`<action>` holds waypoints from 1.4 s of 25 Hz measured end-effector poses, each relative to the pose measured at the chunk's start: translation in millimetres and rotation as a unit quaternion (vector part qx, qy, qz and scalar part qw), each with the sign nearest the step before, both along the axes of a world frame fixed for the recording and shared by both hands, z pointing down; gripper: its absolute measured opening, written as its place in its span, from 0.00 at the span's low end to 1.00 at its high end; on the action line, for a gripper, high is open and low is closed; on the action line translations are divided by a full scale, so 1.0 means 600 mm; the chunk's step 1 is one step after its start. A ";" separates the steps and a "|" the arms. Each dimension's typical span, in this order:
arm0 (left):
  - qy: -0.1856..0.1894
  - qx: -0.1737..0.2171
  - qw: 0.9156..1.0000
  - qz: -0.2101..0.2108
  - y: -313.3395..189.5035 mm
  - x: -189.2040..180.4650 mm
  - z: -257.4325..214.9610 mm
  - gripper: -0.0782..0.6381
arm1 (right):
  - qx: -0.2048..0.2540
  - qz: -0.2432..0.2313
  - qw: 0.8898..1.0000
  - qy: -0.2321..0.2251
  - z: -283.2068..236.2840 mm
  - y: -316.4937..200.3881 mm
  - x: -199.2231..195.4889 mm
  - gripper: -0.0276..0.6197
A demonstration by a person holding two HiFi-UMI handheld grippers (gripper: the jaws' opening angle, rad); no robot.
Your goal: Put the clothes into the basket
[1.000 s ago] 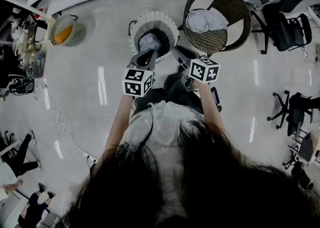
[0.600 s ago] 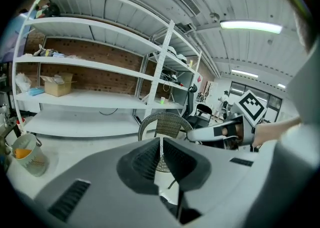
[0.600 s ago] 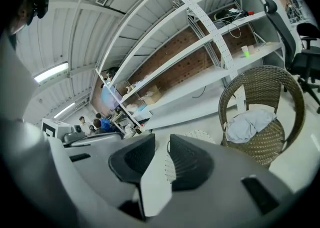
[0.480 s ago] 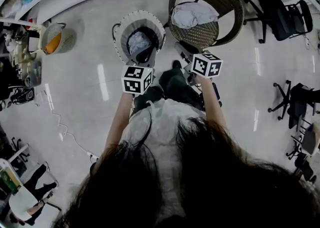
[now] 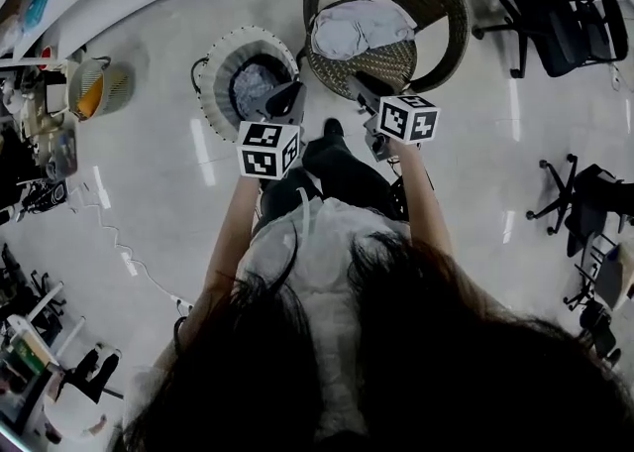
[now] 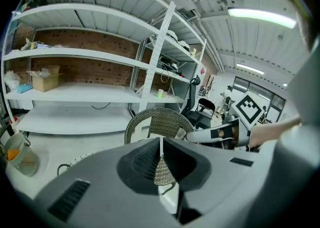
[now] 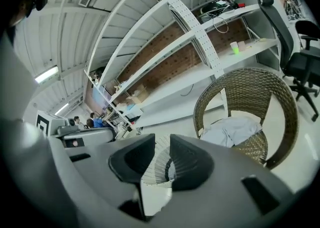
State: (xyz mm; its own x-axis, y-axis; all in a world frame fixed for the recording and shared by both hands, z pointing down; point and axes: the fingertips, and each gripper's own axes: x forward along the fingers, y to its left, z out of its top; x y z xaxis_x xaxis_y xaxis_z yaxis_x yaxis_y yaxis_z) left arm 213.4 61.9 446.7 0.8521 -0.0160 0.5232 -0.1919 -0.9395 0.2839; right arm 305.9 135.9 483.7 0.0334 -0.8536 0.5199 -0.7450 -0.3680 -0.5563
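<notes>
Since a second ago both hands have carried across from the basket toward the chair. The left tongs (image 5: 287, 99), which hung over the basket's mouth, now sit at its right rim. The right tongs (image 5: 360, 89) have come up to the chair's front edge.

The left tongs are closed tip to tip with nothing in them. The right tongs stand a little apart, also empty.

The round white ribbed basket (image 5: 220, 52) stands on the pale glossy floor (image 5: 149, 182) and already holds a crumpled dark-grey garment (image 5: 254, 85). A pale grey garment (image 5: 359, 26) lies heaped on the seat of the brown wicker tub chair (image 5: 438, 6). I judge that one piece is delivered and that the hands are heading for the next.

The chair's curved back and arms ring the seat on three sides, so the open front facing the person looks like the only clear way in. The basket stands just beside the chair's left front; I cannot tell whether they touch. The carry back should be short, but a low swing could clip either rim.

The floor is bare to either side. The black office chairs (image 5: 570, 16) are well apart to the right, and the white shelving (image 6: 90, 92) runs behind the chair.
</notes>
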 end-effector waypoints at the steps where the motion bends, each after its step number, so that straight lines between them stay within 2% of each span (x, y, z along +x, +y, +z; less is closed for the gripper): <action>1: -0.002 0.000 1.000 0.001 0.002 0.016 0.003 0.15 | -0.005 -0.002 1.000 0.000 0.010 0.004 0.015 0.20; 7: -0.024 -0.010 1.000 0.002 0.006 0.098 0.051 0.15 | -0.047 -0.030 0.998 0.010 0.096 0.014 0.101 0.20; 14: -0.058 -0.015 0.998 -0.006 -0.006 0.148 0.130 0.15 | -0.094 -0.059 0.993 0.038 0.203 0.006 0.186 0.20; 17: -0.076 -0.014 0.997 -0.008 -0.023 0.167 0.171 0.15 | -0.121 -0.088 0.987 0.052 0.264 -0.006 0.222 0.20; 22: -0.093 -0.022 0.995 -0.027 -0.055 0.181 0.235 0.15 | -0.168 -0.149 0.971 0.084 0.358 -0.025 0.259 0.23; 30: -0.118 -0.031 0.992 -0.033 -0.094 0.200 0.329 0.15 | -0.229 -0.226 0.939 0.121 0.479 -0.056 0.294 0.44; 35: -0.131 -0.031 0.991 -0.017 -0.092 0.213 0.362 0.15 | -0.270 -0.261 0.916 0.142 0.547 -0.071 0.320 0.45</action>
